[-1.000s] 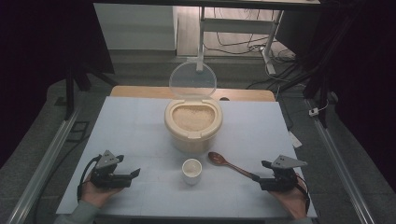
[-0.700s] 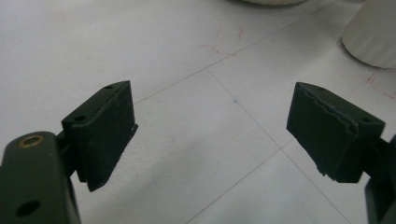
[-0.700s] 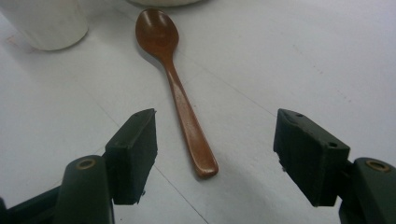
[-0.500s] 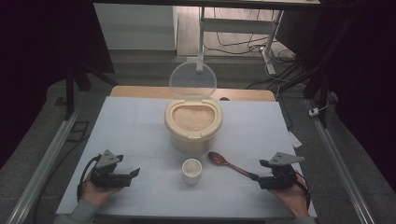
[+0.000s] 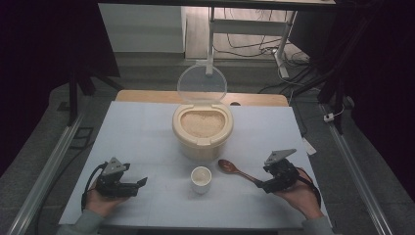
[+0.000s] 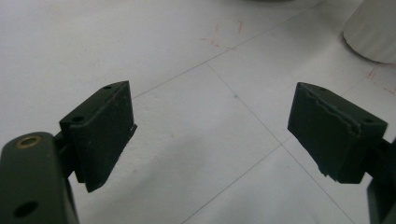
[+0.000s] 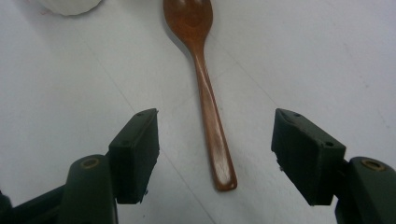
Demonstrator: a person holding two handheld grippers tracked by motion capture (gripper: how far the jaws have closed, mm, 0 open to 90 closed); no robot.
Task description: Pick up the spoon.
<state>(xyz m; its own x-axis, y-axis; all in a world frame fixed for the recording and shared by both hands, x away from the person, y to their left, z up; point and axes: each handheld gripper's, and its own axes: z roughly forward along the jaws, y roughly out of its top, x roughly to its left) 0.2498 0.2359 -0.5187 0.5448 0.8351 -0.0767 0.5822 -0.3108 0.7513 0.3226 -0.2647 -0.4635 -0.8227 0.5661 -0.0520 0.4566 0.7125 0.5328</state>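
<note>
A brown wooden spoon (image 5: 235, 170) lies flat on the white table, bowl toward a small white cup (image 5: 201, 178). In the right gripper view the spoon's handle (image 7: 205, 93) runs down between the jaws of my right gripper (image 7: 217, 140), its end level with the pads and touching neither. That gripper (image 5: 262, 185) is open, and its jaws have just been closing a little. My left gripper (image 5: 142, 182) rests at the front left, open, with bare table between its jaws (image 6: 210, 130). The cup's side (image 6: 373, 32) shows at the upper right of the left gripper view.
A cream round container (image 5: 202, 129) filled with rice stands behind the cup, its clear lid (image 5: 201, 84) hinged upright at the back. The white table top (image 5: 137, 132) ends at a wooden strip behind. Metal rails run along both sides.
My right gripper has moved left and slightly up the picture, bringing its jaws around the end of the spoon's handle. The left gripper, cup, spoon and container have stayed put.
</note>
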